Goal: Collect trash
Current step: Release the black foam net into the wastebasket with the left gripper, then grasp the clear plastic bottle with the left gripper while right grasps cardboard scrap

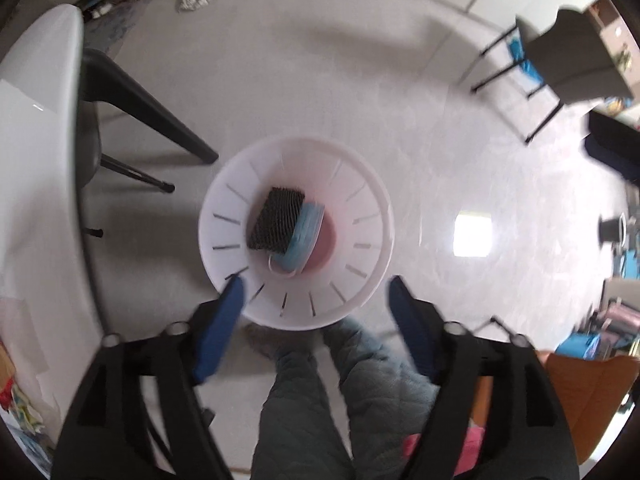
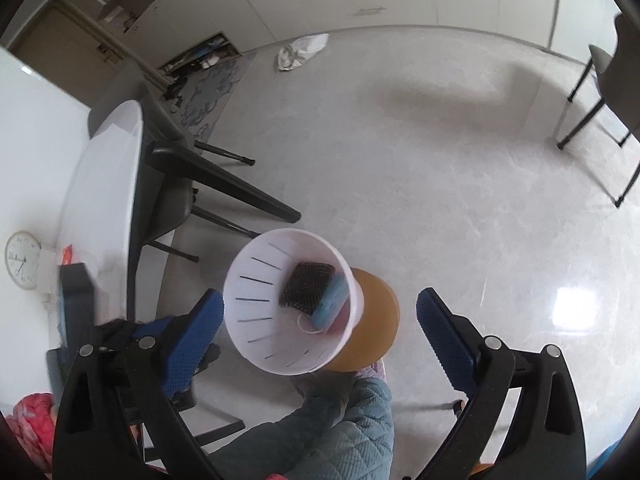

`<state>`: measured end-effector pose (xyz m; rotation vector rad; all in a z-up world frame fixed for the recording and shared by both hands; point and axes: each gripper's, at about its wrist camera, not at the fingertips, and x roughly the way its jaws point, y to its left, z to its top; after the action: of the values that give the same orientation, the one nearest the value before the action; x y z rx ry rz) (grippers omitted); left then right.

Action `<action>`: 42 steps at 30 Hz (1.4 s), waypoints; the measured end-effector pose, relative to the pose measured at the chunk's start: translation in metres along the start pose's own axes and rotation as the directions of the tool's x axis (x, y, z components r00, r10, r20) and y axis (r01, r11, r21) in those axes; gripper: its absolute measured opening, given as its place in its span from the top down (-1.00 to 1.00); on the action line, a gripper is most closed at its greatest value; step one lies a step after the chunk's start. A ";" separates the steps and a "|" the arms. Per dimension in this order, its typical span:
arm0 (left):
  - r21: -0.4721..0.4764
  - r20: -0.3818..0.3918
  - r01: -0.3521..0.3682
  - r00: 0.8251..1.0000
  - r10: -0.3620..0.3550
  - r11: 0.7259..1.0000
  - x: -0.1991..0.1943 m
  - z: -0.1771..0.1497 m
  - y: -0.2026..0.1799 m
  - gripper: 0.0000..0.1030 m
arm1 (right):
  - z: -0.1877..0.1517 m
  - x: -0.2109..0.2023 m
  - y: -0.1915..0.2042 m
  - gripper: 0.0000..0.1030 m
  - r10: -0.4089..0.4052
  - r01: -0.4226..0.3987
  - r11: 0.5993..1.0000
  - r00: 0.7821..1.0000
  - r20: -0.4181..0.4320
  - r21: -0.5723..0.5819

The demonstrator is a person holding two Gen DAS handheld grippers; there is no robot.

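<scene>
Both my jaws gape wide above the white slotted plastic bin [image 1: 296, 236].
Inside lie a black mesh sponge [image 1: 275, 219] and a blue face mask [image 1: 304, 238]; my left gripper [image 1: 316, 292] and right gripper [image 2: 320, 312] hold nothing.

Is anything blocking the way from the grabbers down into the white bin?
Nothing visible does. The bin's mouth is open under both open grippers, left and right. Inside lie only a black sponge and a blue mask.

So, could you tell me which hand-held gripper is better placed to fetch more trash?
Probably right: open, empty, angled outward. Left is also open but directly over the bin.
</scene>
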<state>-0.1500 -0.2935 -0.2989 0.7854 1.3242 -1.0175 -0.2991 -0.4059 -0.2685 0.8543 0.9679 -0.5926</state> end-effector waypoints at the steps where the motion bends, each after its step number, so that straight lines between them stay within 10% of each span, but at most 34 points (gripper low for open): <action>1: -0.011 0.029 0.003 1.000 -0.003 1.000 -0.014 -0.001 0.002 -0.55 | 0.001 -0.001 0.004 -0.87 -0.005 0.005 1.000 1.000 -0.002 -0.009; 9: -0.071 0.250 0.052 0.968 -0.033 0.996 -0.120 -0.010 0.025 -0.75 | 0.023 -0.045 0.074 -0.87 0.063 -0.046 0.981 0.994 0.086 -0.188; 18: -0.300 0.427 -0.028 0.890 0.161 0.953 -0.237 -0.081 0.101 -0.85 | 0.022 -0.086 0.209 -0.95 0.262 -0.168 0.835 0.959 0.108 -0.524; 28: -0.684 0.324 -0.118 0.834 0.446 0.719 -0.262 -0.198 0.215 -0.85 | -0.010 -0.053 0.344 -0.95 0.336 -0.295 0.623 0.937 -0.092 -0.724; 34: -0.777 0.215 -0.147 0.852 0.477 0.613 -0.248 -0.262 0.283 -0.85 | -0.043 -0.029 0.396 -0.95 0.303 -0.321 0.565 0.938 -0.171 -0.760; 42: -0.722 0.164 -0.151 0.911 0.379 0.675 -0.203 -0.337 0.303 -0.85 | -0.094 0.006 0.429 -0.95 0.200 -0.352 0.507 0.936 -0.290 -0.787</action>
<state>0.0049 0.1589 -0.1653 0.2056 1.1485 -0.3079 -0.0133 -0.0943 -0.1507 0.1588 1.0762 0.2666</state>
